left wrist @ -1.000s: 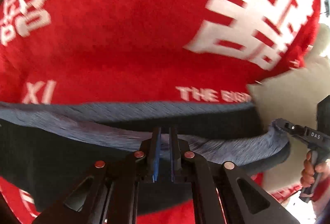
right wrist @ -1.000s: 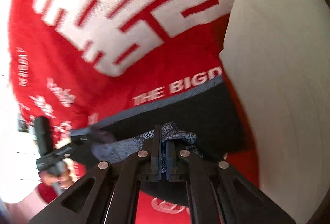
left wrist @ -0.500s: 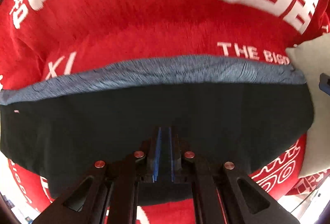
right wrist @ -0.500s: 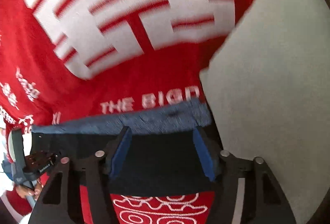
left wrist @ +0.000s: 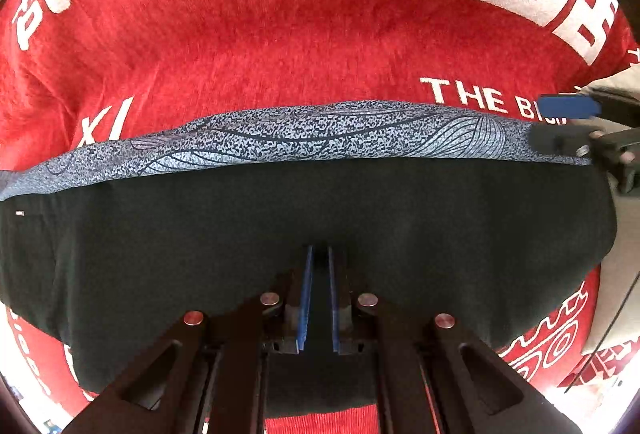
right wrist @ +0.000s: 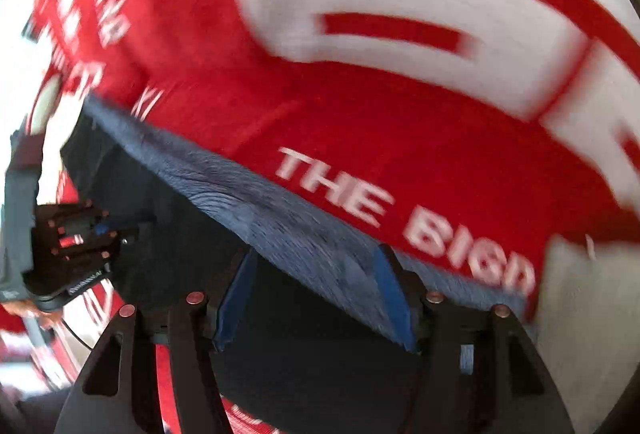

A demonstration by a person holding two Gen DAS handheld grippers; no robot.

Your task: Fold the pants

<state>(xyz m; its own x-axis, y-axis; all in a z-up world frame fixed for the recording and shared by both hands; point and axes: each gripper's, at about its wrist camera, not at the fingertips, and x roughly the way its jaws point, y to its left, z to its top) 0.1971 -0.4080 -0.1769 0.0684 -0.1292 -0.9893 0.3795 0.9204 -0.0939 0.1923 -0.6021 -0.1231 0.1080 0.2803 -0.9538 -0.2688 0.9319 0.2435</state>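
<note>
The dark pants [left wrist: 320, 210] lie folded flat on a red printed cloth [left wrist: 260, 22], with a blue-grey patterned waistband [left wrist: 320, 132] along the far edge. My left gripper [left wrist: 319, 262] sits low over the dark fabric, jaws a narrow gap apart, with dark cloth between the pads. My right gripper [right wrist: 316, 274] is open wide just above the waistband [right wrist: 304, 234] at the pants' right end, holding nothing. It shows in the left wrist view [left wrist: 568, 122] at the right edge. The left gripper shows in the right wrist view [right wrist: 76, 242] at the left.
The red cloth with large white lettering covers the surface on all sides of the pants. A pale grey surface [right wrist: 592, 314] borders the cloth on the right, also in the left wrist view [left wrist: 624, 234].
The lifted edge was carried over and laid down, so the pants now lie flat. My right gripper opened and let go of the fabric, then moved along the waistband.
</note>
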